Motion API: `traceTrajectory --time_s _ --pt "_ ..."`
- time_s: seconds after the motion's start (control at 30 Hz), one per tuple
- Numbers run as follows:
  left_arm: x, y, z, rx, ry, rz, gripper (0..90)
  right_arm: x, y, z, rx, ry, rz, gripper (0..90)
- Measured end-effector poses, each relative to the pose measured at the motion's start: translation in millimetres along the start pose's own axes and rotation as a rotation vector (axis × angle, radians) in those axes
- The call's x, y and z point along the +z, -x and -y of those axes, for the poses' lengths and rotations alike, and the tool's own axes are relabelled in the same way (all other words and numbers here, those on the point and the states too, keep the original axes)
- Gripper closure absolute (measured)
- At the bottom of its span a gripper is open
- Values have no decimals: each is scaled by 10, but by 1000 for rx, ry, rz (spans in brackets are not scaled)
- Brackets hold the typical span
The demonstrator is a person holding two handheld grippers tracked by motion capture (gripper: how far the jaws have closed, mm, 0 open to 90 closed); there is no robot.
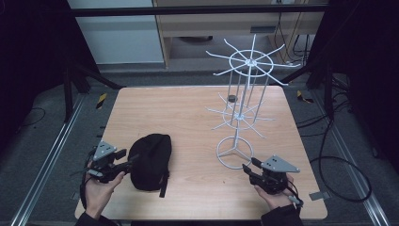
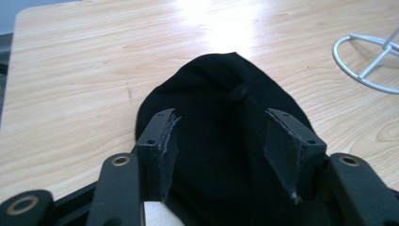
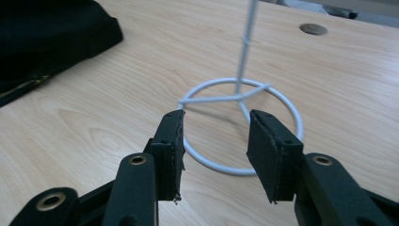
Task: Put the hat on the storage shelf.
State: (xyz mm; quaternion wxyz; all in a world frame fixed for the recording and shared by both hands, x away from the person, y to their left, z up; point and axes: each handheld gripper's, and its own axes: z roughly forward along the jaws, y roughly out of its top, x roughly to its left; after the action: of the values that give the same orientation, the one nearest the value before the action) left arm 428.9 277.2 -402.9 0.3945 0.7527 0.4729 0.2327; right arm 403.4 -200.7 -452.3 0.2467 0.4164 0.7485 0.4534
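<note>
Two sets of fingers are standing open and empty: our left gripper (image 2: 219,141) is straddling the black cap (image 1: 149,160), which is lying on the counter (image 1: 188,117) left of the white wire rack (image 1: 242,113); our right gripper (image 3: 215,146) is nearing the rack's base ring. The cap is looking soft, light and floppy, so we are favouring its near rim.

A black fabric cap (image 1: 149,161) was seen lying flat on the wooden bench (image 1: 188,117), near its front left edge, its rounded crown turned toward the far side and a strap trailing from its near right corner. A white wire display stand (image 1: 240,113) was stood upright to its right, well apart, its ring base planted on the bench.
</note>
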Motion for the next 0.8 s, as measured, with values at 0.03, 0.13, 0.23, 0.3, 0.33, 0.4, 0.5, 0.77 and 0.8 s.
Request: traceTrajectory --time_s 0.03,0.13,0.23,0.3,0.33,0.4,0.5,0.77,0.8 --pt "30 25 -28 7 -9 3 445 -16 31 12 10 -2 6 560" --pt "156 83 -97 28 -53 9 445 -43 107 41 24 -9 24 555" --pt "279 118 -140 35 -87 9 448 -51 150 61 26 -25 35 549" --pt "358 135 -151 38 -112 1 450 -48 169 71 28 -31 39 546" --pt "396 142 -151 44 -130 -4 453 -46 180 76 28 -35 41 543" --pt "466 147 -139 45 -154 2 471 -39 204 88 32 -48 46 540" --pt "567 141 -111 33 -205 13 496 -33 217 95 35 -56 48 539" --pt "681 101 -81 18 -259 12 662 10 266 122 49 -83 51 539" --pt "690 100 -77 12 -265 10 688 13 265 121 57 -87 49 540"
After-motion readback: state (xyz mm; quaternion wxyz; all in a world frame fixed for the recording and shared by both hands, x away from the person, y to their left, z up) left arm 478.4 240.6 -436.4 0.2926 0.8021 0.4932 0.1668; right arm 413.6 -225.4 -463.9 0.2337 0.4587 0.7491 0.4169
